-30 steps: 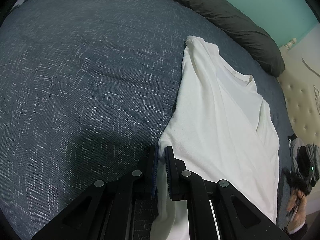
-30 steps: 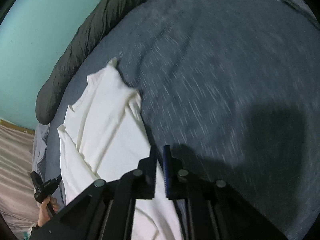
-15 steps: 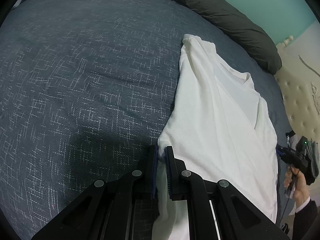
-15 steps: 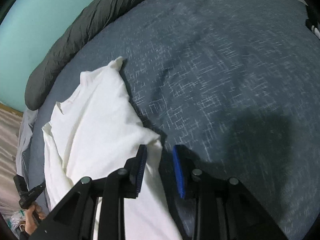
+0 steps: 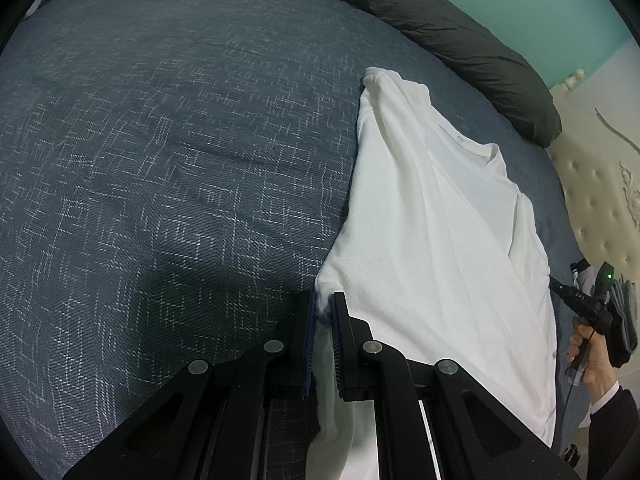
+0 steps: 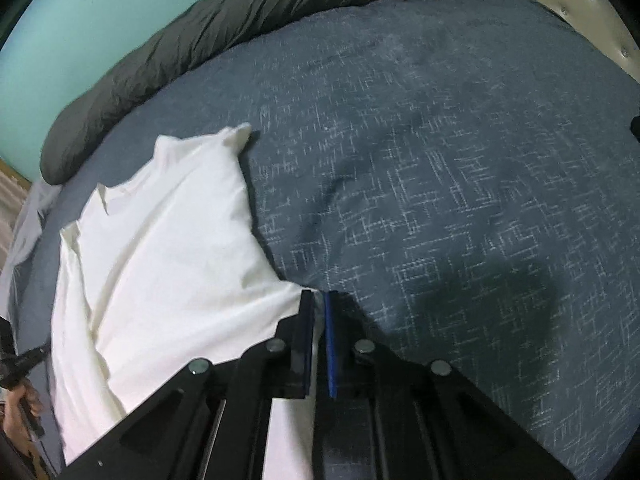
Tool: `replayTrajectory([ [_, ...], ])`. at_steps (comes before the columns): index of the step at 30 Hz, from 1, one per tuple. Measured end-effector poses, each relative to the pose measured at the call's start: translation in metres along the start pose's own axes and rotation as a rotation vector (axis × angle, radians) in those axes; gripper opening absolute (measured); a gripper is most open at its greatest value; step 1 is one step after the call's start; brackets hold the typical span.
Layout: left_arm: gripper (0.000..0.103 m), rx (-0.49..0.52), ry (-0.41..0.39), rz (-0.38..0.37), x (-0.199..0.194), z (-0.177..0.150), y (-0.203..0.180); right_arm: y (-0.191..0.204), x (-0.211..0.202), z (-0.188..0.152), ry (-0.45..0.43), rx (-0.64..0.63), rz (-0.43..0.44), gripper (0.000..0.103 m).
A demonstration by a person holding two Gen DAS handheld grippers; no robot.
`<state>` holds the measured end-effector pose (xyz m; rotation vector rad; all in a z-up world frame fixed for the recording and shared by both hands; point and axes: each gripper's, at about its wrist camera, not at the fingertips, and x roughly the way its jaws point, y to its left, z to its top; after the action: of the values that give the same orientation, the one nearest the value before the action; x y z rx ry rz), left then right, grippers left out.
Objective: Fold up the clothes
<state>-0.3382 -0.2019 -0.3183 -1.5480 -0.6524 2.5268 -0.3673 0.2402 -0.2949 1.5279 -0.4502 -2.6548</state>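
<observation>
A white long-sleeved shirt [image 5: 440,240] lies lengthwise on a dark blue bedspread [image 5: 160,160], its neckline toward the far right and one sleeve folded across the body. My left gripper [image 5: 323,306] is shut on the shirt's near left edge, with white cloth pinched between its pads. In the right wrist view the shirt [image 6: 160,240] fills the left side, and my right gripper [image 6: 319,300] is shut on a corner of its edge. The right gripper's body [image 5: 588,304] and the hand that holds it show at the shirt's far side in the left wrist view.
A rolled dark grey duvet [image 5: 460,40] runs along the bed's far edge below a teal wall. A cream tufted headboard [image 5: 600,200] stands at the right. Wide bedspread [image 6: 460,200] stretches beside the shirt. A hand [image 6: 20,412] shows at the left edge.
The right gripper was open half a second ago beside the shirt's edge; now it has shut on that edge. The left gripper has kept its hold and hardly moved.
</observation>
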Motion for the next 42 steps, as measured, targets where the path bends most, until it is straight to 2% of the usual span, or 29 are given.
replayTrajectory([
  [5,0.009,-0.010,-0.006,-0.004,0.005,0.004,0.000,0.000,0.001,-0.006,-0.004,-0.010,0.009,0.005],
  [8,0.009,-0.017,-0.012,-0.016,0.005,0.003,0.002,-0.007,0.000,-0.004,0.042,0.016,0.039,0.006],
  [9,0.009,-0.022,-0.014,-0.023,0.005,0.003,0.003,-0.009,-0.003,-0.003,0.052,0.026,0.039,0.010],
  [14,0.010,-0.046,-0.033,-0.058,0.004,0.001,0.009,-0.013,-0.030,0.004,0.049,0.024,-0.065,0.010],
  [21,0.012,-0.083,-0.124,-0.109,-0.022,-0.010,0.012,0.093,-0.026,0.023,0.048,-0.105,0.069,0.011],
  [22,0.012,-0.086,-0.133,-0.111,-0.025,-0.013,0.013,0.109,-0.025,0.026,0.048,-0.124,0.089,0.013],
  [26,0.015,-0.118,-0.166,-0.136,-0.027,-0.019,0.020,0.172,-0.021,0.037,0.048,-0.201,0.171,0.032],
  [30,0.019,-0.148,-0.171,-0.184,-0.021,-0.019,0.026,0.235,-0.017,0.049,0.048,-0.278,0.252,0.033],
  [42,0.018,-0.118,-0.164,-0.220,-0.011,-0.019,0.031,0.380,0.056,0.061,0.127,-0.425,0.287,0.033],
])
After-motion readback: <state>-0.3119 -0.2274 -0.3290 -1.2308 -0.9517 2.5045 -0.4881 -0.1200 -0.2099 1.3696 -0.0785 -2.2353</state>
